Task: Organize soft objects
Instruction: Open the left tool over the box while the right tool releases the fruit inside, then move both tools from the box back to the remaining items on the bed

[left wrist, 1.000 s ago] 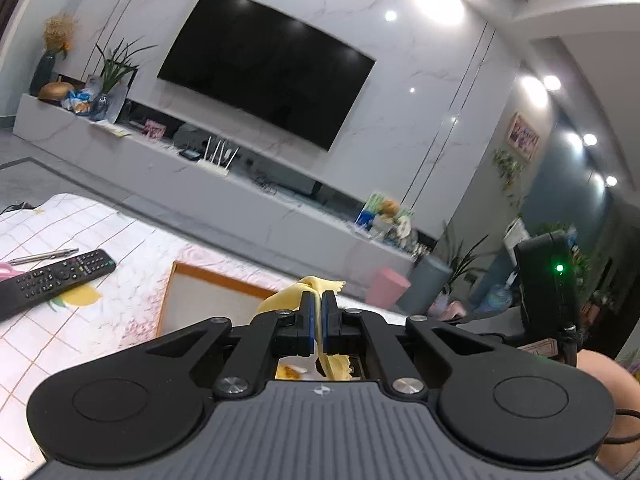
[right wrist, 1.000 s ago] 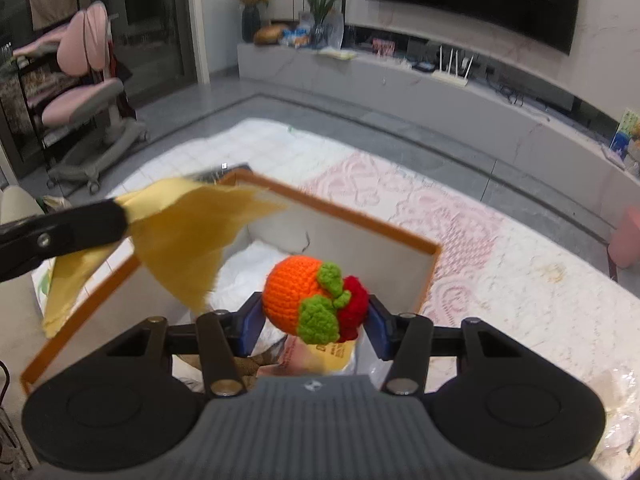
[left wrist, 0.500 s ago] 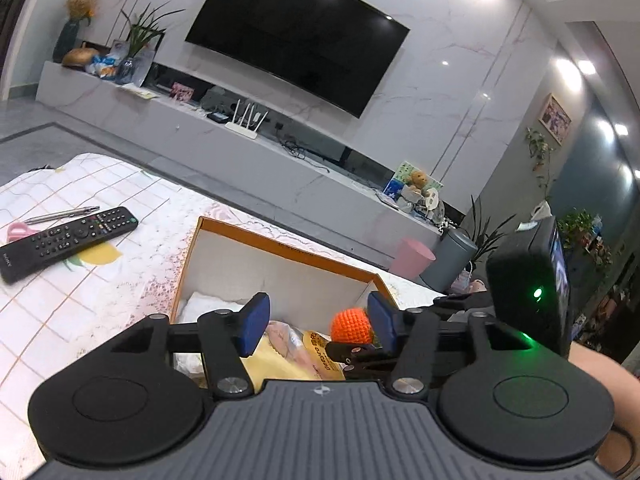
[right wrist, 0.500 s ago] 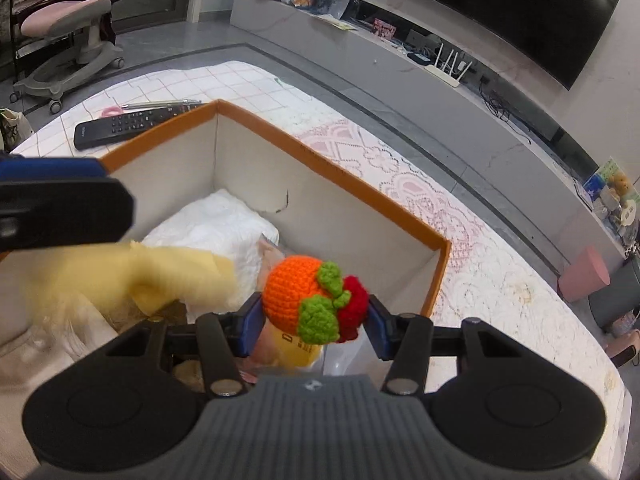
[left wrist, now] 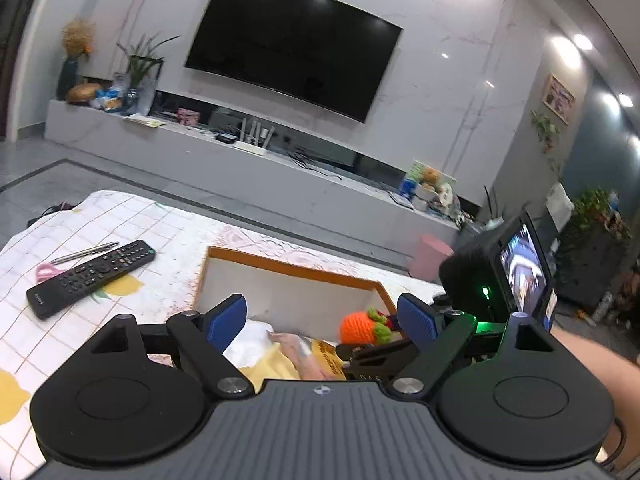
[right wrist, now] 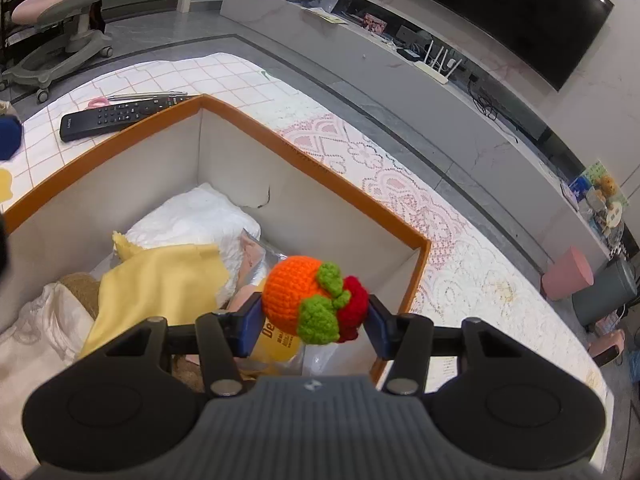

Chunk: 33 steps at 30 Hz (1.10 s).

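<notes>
dropping the crochet fruit (right wrist: 316, 300), pinched in the right gripper (right wrist: 314, 316), wants a low release over the box (right wrist: 352, 204) gap at 6 o'clock, clear of the yellow cloth (right wrist: 160, 280), while the left gripper (left wrist: 320, 318) hangs spread and empty.

Left gripper (left wrist: 322, 320) no longer pinches the thin yellow cloth (right wrist: 160, 280); blue-padded fingers (left wrist: 224, 322) now stand wide apart and empty. Yellow cloth now lies crumpled inside the orange-rimmed white box (right wrist: 316, 164), draped over the white padding. Right wrist view now looks deeper into the box, closer than before.
</notes>
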{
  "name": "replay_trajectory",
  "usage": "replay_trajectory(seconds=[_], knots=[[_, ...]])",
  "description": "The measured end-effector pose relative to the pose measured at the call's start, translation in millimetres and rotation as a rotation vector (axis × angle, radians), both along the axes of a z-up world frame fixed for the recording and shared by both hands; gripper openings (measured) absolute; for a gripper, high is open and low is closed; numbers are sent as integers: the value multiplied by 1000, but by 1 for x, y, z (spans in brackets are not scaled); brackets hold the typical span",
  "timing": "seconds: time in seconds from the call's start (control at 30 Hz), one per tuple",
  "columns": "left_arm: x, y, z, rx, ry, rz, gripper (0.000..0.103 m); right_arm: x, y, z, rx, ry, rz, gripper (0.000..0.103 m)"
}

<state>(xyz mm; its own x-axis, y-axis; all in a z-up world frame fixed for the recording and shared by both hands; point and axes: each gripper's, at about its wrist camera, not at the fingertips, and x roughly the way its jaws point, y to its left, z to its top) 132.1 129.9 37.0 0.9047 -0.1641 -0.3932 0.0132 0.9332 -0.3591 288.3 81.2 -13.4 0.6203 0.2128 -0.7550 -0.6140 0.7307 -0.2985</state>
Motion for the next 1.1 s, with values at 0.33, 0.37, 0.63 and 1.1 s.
replay_trajectory(seconds=[0.33,0.37,0.63,1.1], knots=[[5,22,-4,-88,78,59,100,-1,5,0,45,-19,-60,70],[5,24,-4,-105,80,56,100,-3,6,2,43,-31,-59,75],[-8,20,9,-136,13,41,100,-18,3,19,43,-115,-26,96],[-27,-61,29,-15,-58,-192,100,-33,-68,47,92,-169,-134,100]])
